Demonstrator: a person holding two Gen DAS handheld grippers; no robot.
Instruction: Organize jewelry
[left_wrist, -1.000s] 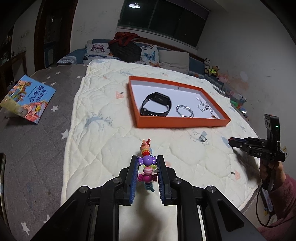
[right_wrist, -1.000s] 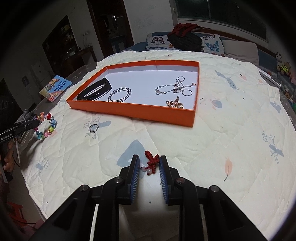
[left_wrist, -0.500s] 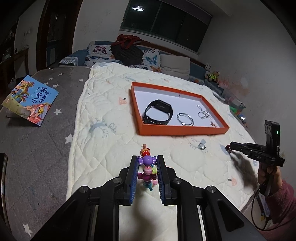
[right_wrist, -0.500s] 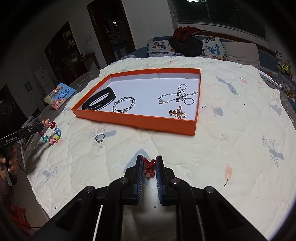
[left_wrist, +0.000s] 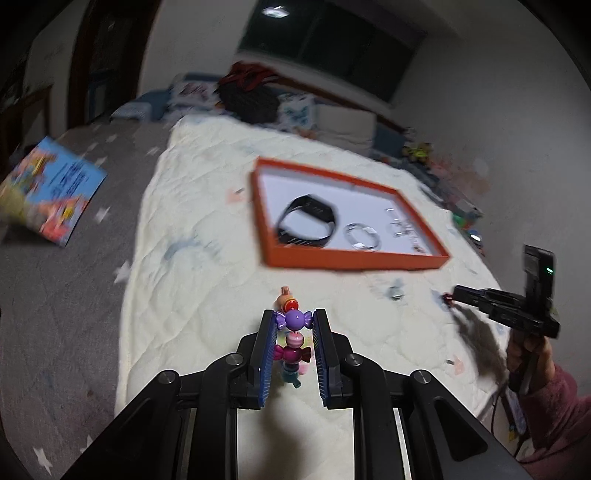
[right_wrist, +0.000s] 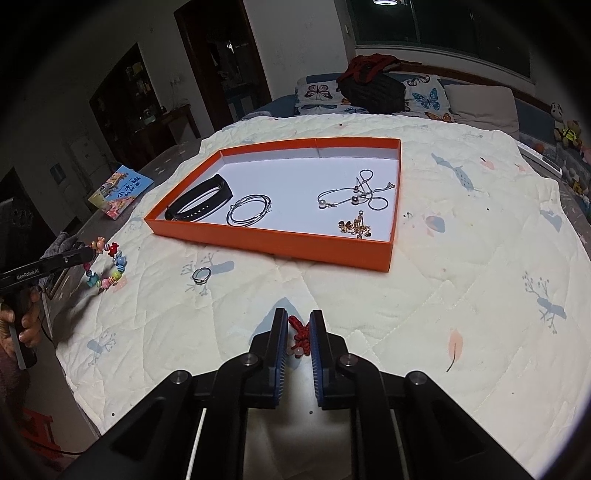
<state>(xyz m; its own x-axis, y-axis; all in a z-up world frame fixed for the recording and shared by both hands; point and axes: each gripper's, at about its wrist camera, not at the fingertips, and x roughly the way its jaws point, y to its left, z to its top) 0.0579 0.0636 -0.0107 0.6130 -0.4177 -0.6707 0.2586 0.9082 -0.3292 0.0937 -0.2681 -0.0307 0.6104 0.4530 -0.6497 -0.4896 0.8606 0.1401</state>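
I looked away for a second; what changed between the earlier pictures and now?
The right hand-held gripper has just closed its jaws onto the red knotted cord. The left hand-held gripper still clamps the candy-bead bracelet. The ring and orange tray stayed put.

A bed carries everything, spread with a cream quilted cover (right_wrist: 424, 295) printed with small blue and pink motifs. Directly on the cover lies a shallow orange tray (right_wrist: 280, 245), set toward the middle. A small silver ring (right_wrist: 201, 275) rests on the cover just in front of the tray's near wall. Beside the cream cover runs a grey blanket with white stars (left_wrist: 55, 295), and a colourful picture book (left_wrist: 55, 199) lies on it.
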